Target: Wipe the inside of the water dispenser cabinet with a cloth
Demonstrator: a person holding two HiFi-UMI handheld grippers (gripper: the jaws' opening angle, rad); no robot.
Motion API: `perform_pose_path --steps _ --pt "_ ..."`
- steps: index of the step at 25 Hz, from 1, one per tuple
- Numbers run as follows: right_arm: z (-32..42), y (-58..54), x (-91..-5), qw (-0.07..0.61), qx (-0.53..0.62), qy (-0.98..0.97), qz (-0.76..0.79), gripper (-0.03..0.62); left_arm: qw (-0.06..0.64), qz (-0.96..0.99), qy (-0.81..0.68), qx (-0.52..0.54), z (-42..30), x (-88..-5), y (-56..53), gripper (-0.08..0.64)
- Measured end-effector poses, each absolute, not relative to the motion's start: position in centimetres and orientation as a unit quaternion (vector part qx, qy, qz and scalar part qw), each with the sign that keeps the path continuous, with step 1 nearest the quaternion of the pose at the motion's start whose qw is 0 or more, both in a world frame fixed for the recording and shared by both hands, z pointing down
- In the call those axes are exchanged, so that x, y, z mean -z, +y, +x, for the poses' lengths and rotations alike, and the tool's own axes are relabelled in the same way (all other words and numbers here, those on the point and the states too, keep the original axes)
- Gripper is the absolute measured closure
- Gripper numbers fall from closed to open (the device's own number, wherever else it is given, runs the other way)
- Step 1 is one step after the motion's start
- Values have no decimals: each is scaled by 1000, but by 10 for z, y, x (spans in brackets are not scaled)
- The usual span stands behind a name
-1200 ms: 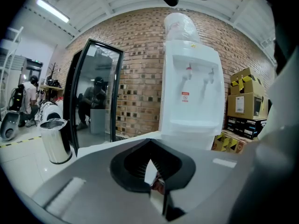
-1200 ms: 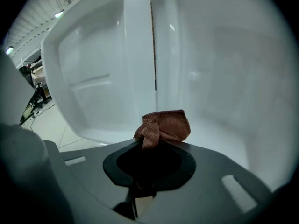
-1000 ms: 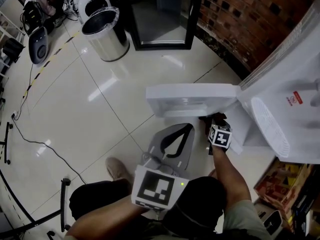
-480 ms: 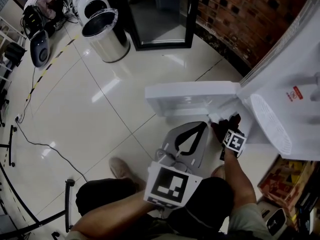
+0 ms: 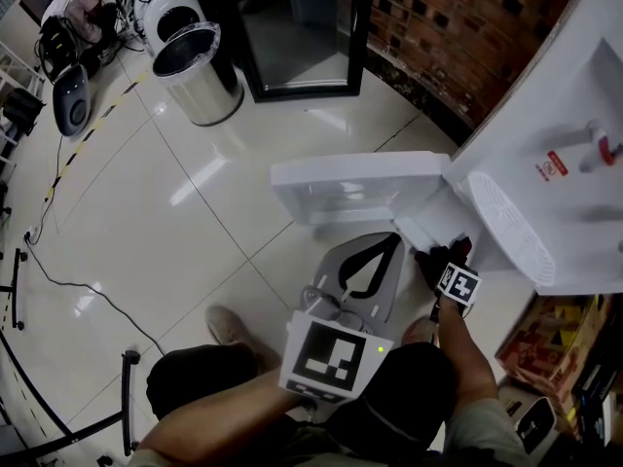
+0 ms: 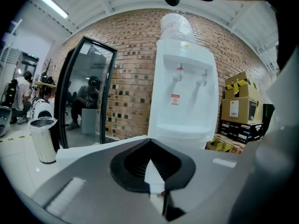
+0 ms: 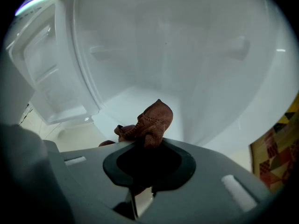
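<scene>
Step in hand: wiping inside the cabinet.

- The right claw (image 7: 149, 141) is clenched on a brown cloth (image 7: 152, 119). The cloth is bunched, with a wad standing out past the jaw tips.
- The right gripper view looks into the white cabinet (image 7: 187, 55) of the water dispenser (image 5: 545, 154). The cloth appears close above the cabinet floor (image 7: 126, 101); contact cannot be confirmed.
- The left claw (image 6: 150, 146) is clenched with nothing in it. It is held back in front of the person and points toward the dispenser.
- The door (image 5: 350, 188) stands swung open to the left of the opening.

Judgement on technique:
- The grip should stay firm so the wad does not slip out.
- Only the protruding cloth should touch the plastic, not the jaw tips.
- With so little cloth exposed, tilting the claw down should present more of it.
- Overlapping strokes from the back wall toward the opening would probably cover the floor best, followed by the side walls and corners.

Change from a second ago:
- In the head view, the right claw has shifted rightward, away from the door's inner edge and toward the cabinet mouth.
- The left claw has barely moved.
- Neither claw's jaws have changed.
</scene>
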State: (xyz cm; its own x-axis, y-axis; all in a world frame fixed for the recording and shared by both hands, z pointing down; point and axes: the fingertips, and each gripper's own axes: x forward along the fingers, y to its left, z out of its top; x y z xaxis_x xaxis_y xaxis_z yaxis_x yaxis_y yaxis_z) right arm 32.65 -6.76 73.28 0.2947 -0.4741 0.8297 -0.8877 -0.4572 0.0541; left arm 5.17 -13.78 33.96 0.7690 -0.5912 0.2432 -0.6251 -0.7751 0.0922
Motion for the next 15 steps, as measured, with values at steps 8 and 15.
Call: perform_pose_path --steps 8,15 --pt "355 -9 -738 266 -413 -404 772 531 83 932 -343 -87 49 -331 -121 560" --pt "368 11 -736 277 -423 -394 767 531 84 929 -352 -84 51 -333 -107 560"
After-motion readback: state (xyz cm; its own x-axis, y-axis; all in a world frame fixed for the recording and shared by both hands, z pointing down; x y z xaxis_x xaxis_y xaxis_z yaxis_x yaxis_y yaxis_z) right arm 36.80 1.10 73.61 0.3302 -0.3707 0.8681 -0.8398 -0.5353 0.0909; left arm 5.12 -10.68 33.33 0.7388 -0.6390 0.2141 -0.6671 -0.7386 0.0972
